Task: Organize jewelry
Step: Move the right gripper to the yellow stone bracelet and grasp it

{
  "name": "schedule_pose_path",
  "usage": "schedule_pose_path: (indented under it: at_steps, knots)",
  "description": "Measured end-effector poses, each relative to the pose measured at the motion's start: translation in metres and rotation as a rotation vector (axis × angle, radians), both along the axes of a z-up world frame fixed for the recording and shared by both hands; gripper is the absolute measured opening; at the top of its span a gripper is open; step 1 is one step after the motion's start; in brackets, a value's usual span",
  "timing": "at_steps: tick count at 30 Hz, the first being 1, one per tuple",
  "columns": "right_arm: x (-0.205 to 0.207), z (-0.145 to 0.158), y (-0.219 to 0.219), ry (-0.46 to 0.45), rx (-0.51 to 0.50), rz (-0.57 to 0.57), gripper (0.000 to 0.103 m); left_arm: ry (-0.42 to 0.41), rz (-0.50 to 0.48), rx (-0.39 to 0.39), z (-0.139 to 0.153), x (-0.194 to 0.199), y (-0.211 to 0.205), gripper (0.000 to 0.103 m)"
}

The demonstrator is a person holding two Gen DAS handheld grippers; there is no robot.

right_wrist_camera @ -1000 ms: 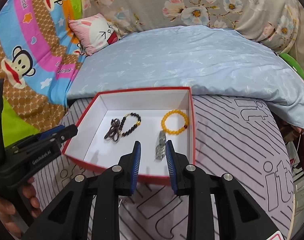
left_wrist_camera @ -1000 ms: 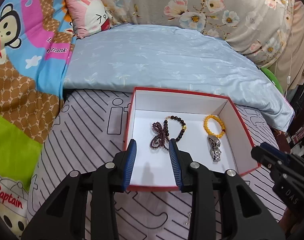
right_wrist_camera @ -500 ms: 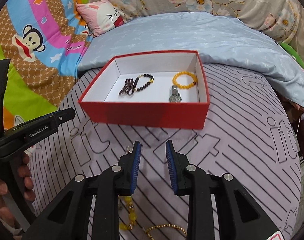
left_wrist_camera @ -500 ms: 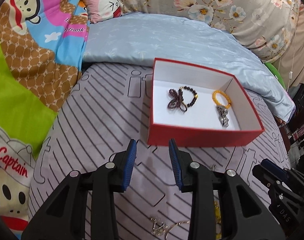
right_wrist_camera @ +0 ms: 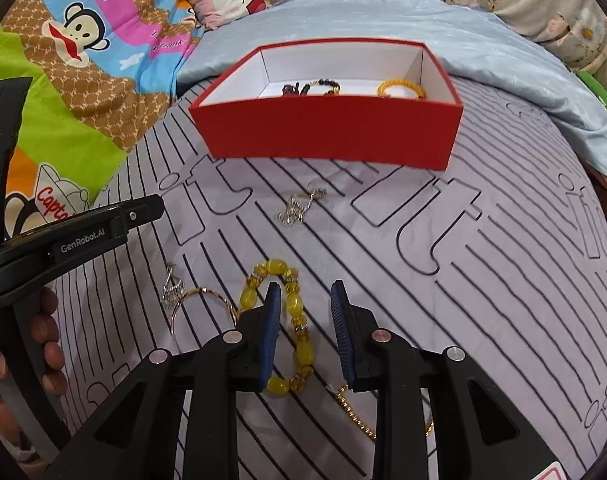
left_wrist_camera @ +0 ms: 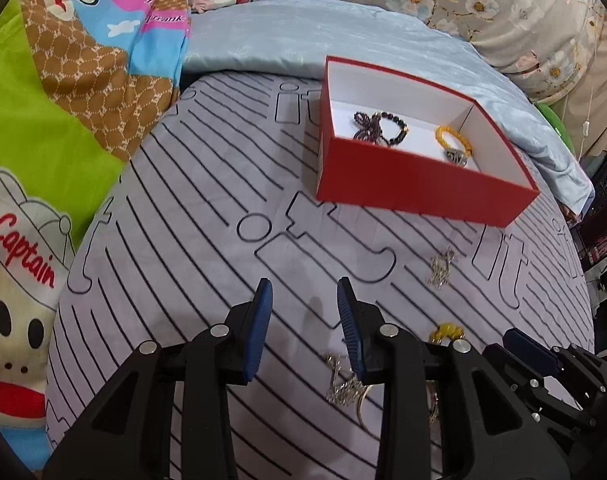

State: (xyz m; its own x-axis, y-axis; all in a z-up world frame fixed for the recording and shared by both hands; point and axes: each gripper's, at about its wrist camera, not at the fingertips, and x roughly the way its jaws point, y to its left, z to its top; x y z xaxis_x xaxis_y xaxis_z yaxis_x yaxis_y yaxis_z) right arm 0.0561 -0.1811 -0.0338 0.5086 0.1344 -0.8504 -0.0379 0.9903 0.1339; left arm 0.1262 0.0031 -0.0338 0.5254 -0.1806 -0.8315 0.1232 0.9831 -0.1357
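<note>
The yellow glass-bead bracelet (right_wrist_camera: 293, 326) is seen on the striped grey bedsheet (right_wrist_camera: 483, 280), partly between the spread, empty fingers of the right gripper (right_wrist_camera: 306, 332), while the left gripper (left_wrist_camera: 304, 326) is likewise held apart over bare sheet.

Both views are evenly and brightly lit, colours vivid, shadows soft and faint. Fisheye distortion bends the striped bedcover (left_wrist_camera: 207, 184) outward, black corners frame each picture, and focus stays sharp throughout.
</note>
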Motion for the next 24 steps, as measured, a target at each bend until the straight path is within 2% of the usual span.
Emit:
schedule_pose_path:
  at_steps: [14,21,24]
  knots:
    - [0.007,-0.016,0.005,0.024,-0.002,0.014,0.023,0.034,0.006,0.015,-0.012,-0.014,0.005,0.032]
    - [0.005,-0.021,0.012,0.015,-0.093,0.037,0.013,0.053,-0.007,0.032,-0.02,-0.021,0.005,0.032]
    - [0.004,-0.021,0.01,0.013,-0.098,0.038,0.008,0.061,-0.012,0.03,-0.023,-0.024,0.005,0.032]
